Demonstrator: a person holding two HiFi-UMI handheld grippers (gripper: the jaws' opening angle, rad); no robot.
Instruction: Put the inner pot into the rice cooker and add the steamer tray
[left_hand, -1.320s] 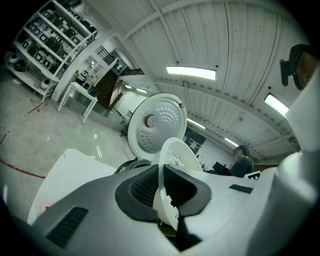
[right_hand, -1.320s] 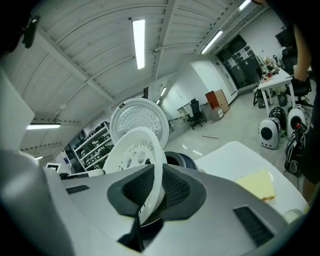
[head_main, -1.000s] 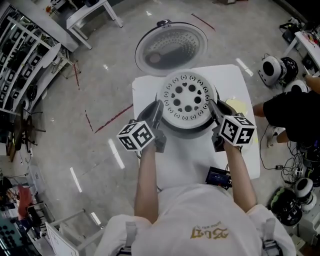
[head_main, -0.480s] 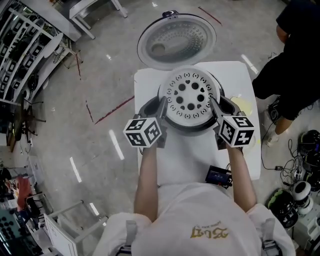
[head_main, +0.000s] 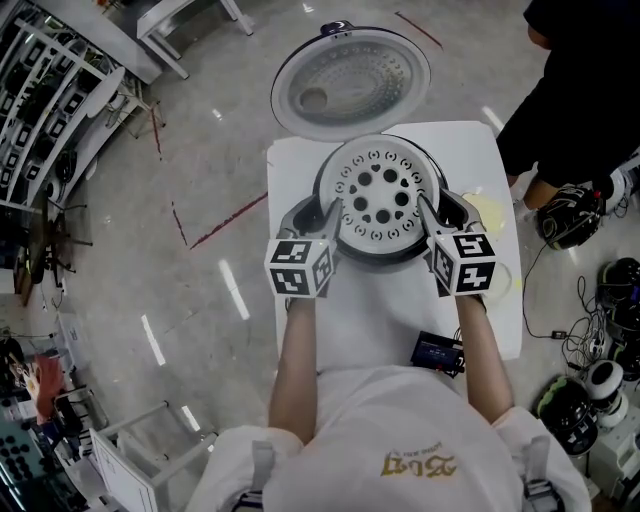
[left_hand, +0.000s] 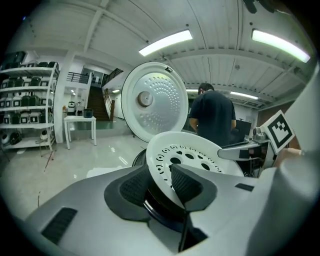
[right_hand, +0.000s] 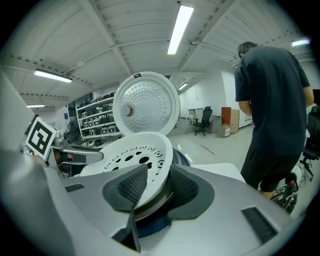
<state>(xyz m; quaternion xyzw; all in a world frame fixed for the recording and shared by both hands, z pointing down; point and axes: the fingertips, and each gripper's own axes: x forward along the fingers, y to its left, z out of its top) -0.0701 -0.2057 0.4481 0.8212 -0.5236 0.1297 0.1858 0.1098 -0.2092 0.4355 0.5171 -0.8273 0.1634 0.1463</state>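
Note:
The white steamer tray (head_main: 378, 190), pierced with round holes, sits on top of the rice cooker (head_main: 350, 258), whose lid (head_main: 350, 82) stands open behind it. My left gripper (head_main: 328, 212) is at the tray's left edge and my right gripper (head_main: 432, 212) at its right edge. In the left gripper view the tray (left_hand: 200, 155) has its rim between the left gripper's (left_hand: 159, 185) pads, with a gap showing. The right gripper (right_hand: 156, 187) likewise straddles the tray (right_hand: 130, 155) rim loosely. Both pairs of jaws have just been opening and stand open around the rim.
The cooker stands on a small white table (head_main: 380, 320) with a black device (head_main: 436, 352) near the front edge and a yellow disc (head_main: 488, 212) at right. A person in dark clothes (head_main: 580, 80) stands close at the right. Shelves (head_main: 40, 130) line the left.
Both grippers rolled, their marker cubes turning to face up more, and their jaws spread apart off the tray rim. The person at the right stepped closer to the table.

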